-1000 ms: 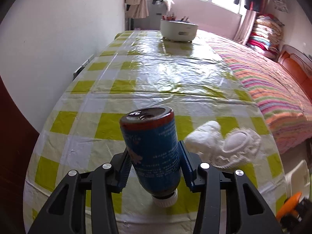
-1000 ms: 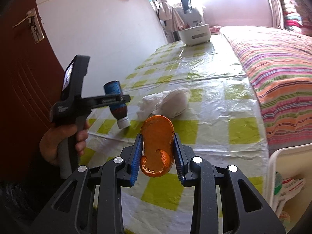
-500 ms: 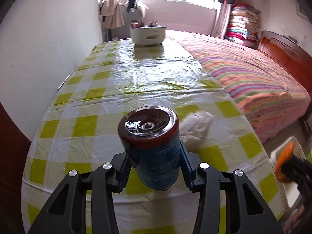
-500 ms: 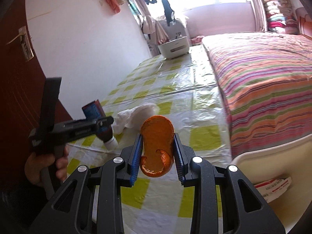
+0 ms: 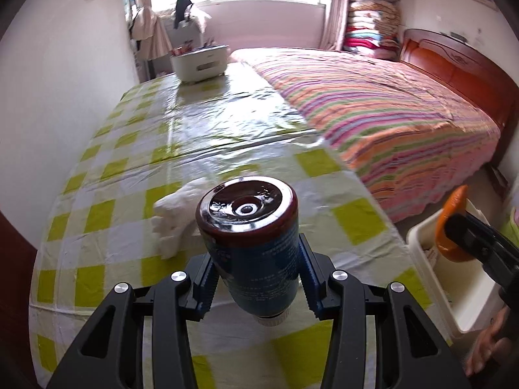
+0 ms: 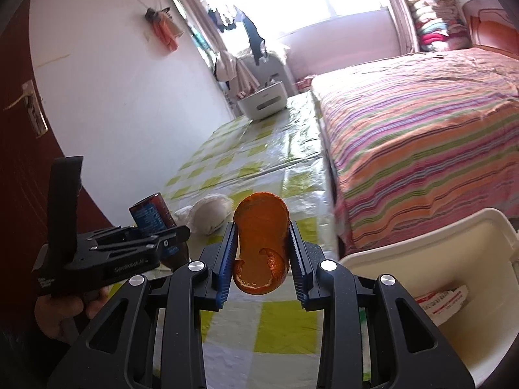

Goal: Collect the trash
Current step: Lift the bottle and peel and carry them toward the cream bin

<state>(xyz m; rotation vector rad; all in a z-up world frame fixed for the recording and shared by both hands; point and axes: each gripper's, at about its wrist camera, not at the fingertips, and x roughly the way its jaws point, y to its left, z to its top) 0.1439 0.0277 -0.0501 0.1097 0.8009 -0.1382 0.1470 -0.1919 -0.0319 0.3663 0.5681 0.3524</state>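
Left gripper (image 5: 256, 283) is clamped on the bottle (image 5: 251, 243), right gripper (image 6: 261, 259) pinching the peel (image 6: 262, 243); both in the air by the table (image 5: 129, 162) edge; I'd get fully above the bin (image 6: 454, 249) before letting go, tissue (image 6: 209, 212) next.

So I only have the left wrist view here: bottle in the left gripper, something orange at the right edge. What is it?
Observer: An orange peel, clamped in the right gripper.
Operator: And is that white bin beside it empty?
Observer: No, the right wrist view shows a red-and-white wrapper lying inside the bin.
Operator: Does the blue bottle have a cap?
Observer: Your view shows a white cap pointing down; the right wrist view hides it behind the left gripper.
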